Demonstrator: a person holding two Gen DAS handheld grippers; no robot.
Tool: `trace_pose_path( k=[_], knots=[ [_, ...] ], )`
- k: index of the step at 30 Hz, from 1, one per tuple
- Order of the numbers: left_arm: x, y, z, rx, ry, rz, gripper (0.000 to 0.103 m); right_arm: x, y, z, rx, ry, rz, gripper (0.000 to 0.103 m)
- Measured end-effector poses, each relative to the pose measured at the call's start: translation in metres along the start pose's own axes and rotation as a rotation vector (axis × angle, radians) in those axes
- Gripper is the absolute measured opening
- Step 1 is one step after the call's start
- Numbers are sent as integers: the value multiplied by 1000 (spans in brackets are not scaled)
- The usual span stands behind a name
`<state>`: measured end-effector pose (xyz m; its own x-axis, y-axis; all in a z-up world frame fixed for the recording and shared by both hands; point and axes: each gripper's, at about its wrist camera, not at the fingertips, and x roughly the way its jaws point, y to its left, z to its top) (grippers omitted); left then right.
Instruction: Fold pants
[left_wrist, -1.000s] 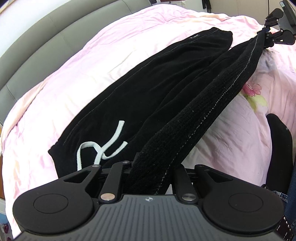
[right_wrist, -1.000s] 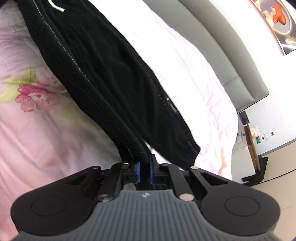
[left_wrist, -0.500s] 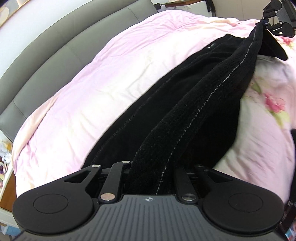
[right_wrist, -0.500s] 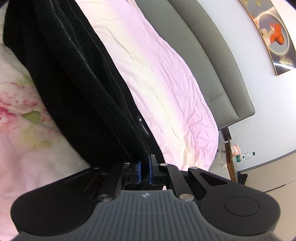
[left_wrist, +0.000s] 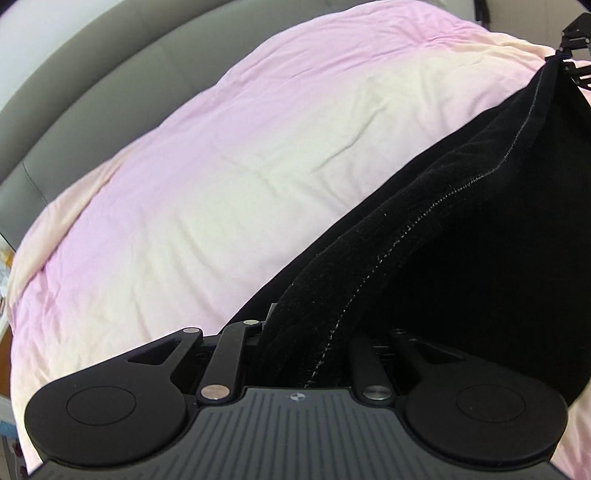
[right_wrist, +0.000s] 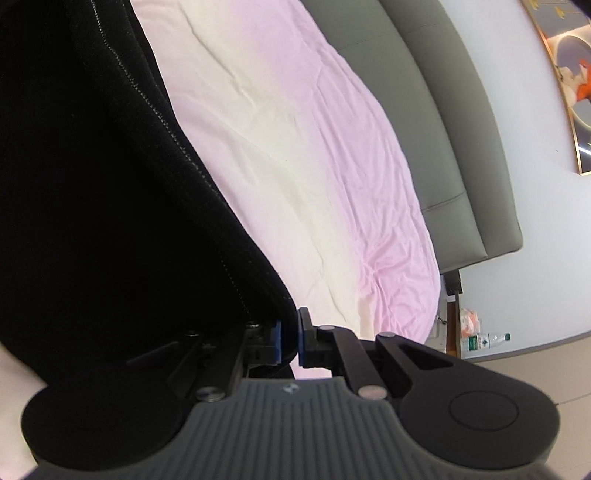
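The black pants (left_wrist: 461, 236) hang stretched between my two grippers above the pink bed cover (left_wrist: 221, 166). My left gripper (left_wrist: 314, 339) is shut on one end, where a seam with pale stitching runs out of the jaws. My right gripper (right_wrist: 290, 341) is shut on the other end of the pants (right_wrist: 92, 203), the cloth pinched between its blue pads (right_wrist: 301, 341). The right gripper also shows far off at the top right of the left wrist view (left_wrist: 574, 44). The hanging cloth hides the bed below it.
A grey padded headboard (right_wrist: 454, 129) runs along the far side of the bed, also in the left wrist view (left_wrist: 74, 99). A bedside stand with small items (right_wrist: 472, 332) is past the bed's corner. A framed picture (right_wrist: 569, 74) hangs on the wall.
Both grippers have carried the held leg sideways over the other leg toward the headboard. The drawstring and the flowered part of the cover have gone out of view.
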<state>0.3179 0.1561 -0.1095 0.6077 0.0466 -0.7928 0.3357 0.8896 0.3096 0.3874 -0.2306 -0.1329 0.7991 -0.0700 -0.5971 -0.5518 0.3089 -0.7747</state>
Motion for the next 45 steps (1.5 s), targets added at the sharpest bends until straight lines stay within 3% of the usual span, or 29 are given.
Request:
trace_pose_path(
  k=[4, 6, 8, 10, 12, 14, 17, 19, 20, 23, 24, 25, 27, 28, 30, 32, 34, 39, 45],
  knots=[
    [25, 25, 8, -71, 23, -21, 17, 40, -1, 24, -22, 16, 19, 0],
    [48, 42, 12, -126, 81, -51, 24, 56, -2, 35, 4, 20, 47, 1],
    [75, 54, 10, -155, 173, -110, 45, 79, 0, 41, 11, 75, 146, 3],
    [91, 66, 4, -201, 207, -110, 58, 92, 2, 44, -7, 103, 141, 22],
    [89, 83, 1, -292, 182, -156, 58, 92, -7, 47, 71, 111, 129, 36],
    [82, 99, -2, -388, 146, -223, 58, 86, -22, 40, 171, 109, 173, 36],
    [72, 126, -11, -505, 103, -307, 66, 79, -51, 27, 306, 105, 200, 55],
    [69, 148, -18, -654, 78, -307, 73, 74, -70, 19, 415, 106, 204, 70],
    [71, 163, -25, -767, 76, -313, 76, 72, -79, 14, 466, 110, 217, 71],
    [73, 212, -69, -1268, 56, -331, 72, 64, -82, 11, 535, 135, 234, 71],
    [70, 219, -77, -1325, 48, -349, 71, 62, -82, 12, 555, 147, 231, 71],
    [65, 222, -79, -1320, 40, -338, 65, 68, -85, 12, 584, 169, 230, 71],
    [36, 216, -78, -1220, -3, -219, 65, 76, -88, 9, 644, 238, 297, 74],
    [19, 209, -77, -1148, -35, -154, 71, 71, -83, 8, 637, 243, 317, 74],
    [-14, 185, -80, -982, -92, -41, 81, 52, -66, 5, 595, 229, 276, 74],
    [-41, 156, -89, -868, -145, 75, 92, 40, -63, -3, 629, 226, 267, 74],
    [-54, 134, -105, -803, -169, 128, 92, 30, -60, -16, 690, 204, 264, 74],
    [-46, 103, -151, -802, -152, 205, 91, 0, -29, -46, 779, 147, 280, 72],
    [-32, 110, -171, -915, -115, 169, 86, -31, 39, -72, 797, 148, 301, 64]
  ],
)
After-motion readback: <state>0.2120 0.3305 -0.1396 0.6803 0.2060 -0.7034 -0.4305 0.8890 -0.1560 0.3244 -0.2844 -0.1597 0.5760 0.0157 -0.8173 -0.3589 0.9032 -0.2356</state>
